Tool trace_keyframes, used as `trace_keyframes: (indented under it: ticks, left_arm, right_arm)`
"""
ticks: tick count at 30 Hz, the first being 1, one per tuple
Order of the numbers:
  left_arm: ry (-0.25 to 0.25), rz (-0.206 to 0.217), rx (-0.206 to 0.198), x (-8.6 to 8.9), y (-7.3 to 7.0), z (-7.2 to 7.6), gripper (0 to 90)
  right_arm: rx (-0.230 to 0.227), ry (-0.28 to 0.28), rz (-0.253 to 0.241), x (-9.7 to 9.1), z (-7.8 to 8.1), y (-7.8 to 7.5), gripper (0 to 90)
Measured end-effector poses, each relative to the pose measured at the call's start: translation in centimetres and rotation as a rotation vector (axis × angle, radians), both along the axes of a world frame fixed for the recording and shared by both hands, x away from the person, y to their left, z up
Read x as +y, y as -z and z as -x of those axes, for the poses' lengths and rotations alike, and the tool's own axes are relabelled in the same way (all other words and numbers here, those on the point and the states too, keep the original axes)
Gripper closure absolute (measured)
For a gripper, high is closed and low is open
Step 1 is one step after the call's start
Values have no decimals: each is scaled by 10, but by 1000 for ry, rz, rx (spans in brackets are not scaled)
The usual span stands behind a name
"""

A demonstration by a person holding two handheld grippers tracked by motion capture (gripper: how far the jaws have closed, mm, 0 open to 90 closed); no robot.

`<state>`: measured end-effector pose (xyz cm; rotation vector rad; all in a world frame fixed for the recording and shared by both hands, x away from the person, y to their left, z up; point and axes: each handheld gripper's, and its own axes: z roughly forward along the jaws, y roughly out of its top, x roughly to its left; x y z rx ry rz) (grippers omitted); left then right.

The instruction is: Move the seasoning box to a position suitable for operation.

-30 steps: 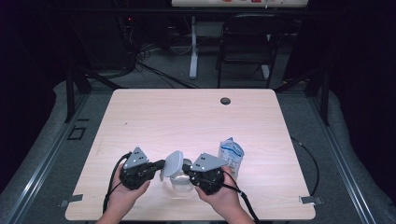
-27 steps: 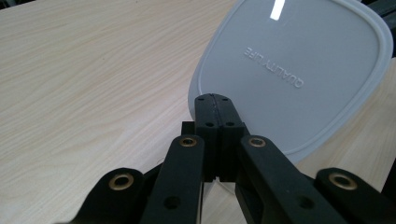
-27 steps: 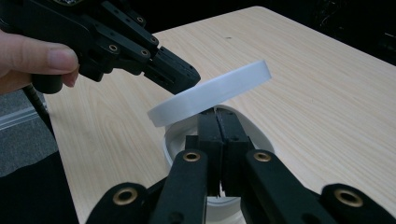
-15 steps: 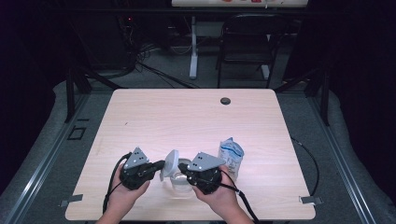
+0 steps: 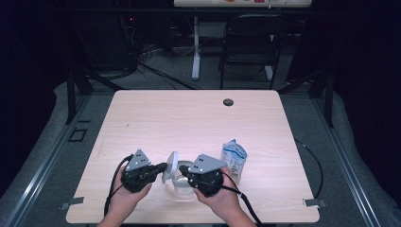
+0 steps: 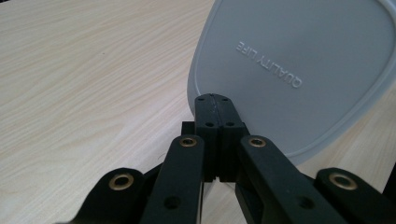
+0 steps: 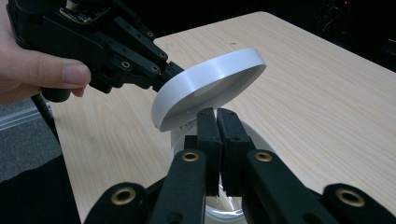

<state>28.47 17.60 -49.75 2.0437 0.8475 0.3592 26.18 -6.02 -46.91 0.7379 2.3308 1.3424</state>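
Holding the grey lid point(image 5: 170, 165) clamped by its rim in my left gripper point(image 5: 161, 168), tilted above the clear container point(image 5: 182, 182) near the tabletop's front edge; right gripper point(image 5: 185, 172) pinches the container's wall. Risk: thin rim grip, lid could twist out; the snack pouch point(image 5: 233, 158) close behind the container could topple.

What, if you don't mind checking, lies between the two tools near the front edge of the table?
In the high view, the grey lid, tilted up, and the clear container lie between the left tool and right tool.
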Motion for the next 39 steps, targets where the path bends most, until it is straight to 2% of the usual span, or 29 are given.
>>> trace_keyframes:
  ticks: [28,29,32,39]
  left_arm:
    - [-11,-7,6,1,5,-1,900]
    - [-5,-14,17,2,5,-1,900]
    - [-6,-18,15,2,7,-1,900]
    - [-5,-18,20,3,8,-1,900]
  right_arm:
    - [1,-1,-4,2,1,2,883]
    - [1,-1,-7,2,1,2,883]
    - [0,0,-7,2,1,2,880]
    - [-10,-6,-10,6,0,-2,881]
